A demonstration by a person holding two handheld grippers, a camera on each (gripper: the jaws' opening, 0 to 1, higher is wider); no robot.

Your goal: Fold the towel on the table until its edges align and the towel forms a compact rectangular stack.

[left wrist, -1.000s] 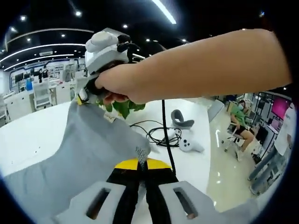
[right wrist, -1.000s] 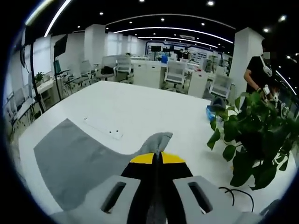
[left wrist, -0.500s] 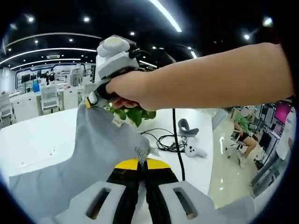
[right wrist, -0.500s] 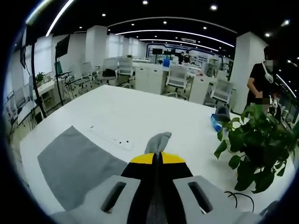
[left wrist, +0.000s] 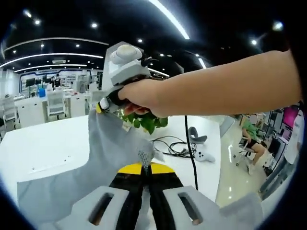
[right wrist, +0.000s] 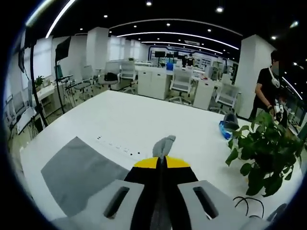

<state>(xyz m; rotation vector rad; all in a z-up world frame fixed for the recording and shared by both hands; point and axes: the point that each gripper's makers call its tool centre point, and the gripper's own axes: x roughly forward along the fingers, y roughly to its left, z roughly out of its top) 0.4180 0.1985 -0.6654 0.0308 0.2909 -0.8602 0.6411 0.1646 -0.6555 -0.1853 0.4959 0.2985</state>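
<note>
The grey rectangular cloth towel (left wrist: 103, 158) is partly lifted: one edge hangs in the air between the two grippers, and the rest lies flat on the white table (right wrist: 144, 120). Compared with a second ago, the right gripper (left wrist: 103, 106) stands higher in the left gripper view, and more cloth has come off the table. This suggests that the first fold is in progress and the raised edge must next be carried over to the far edge.

The left gripper (left wrist: 144, 165) has its jaws pressed together on a corner of the towel, which sticks out above the yellow tips. The right gripper also pinches a corner between closed jaws. A green potted plant (right wrist: 261, 148) and black cables (left wrist: 175, 146) stand beside the towel.
</note>
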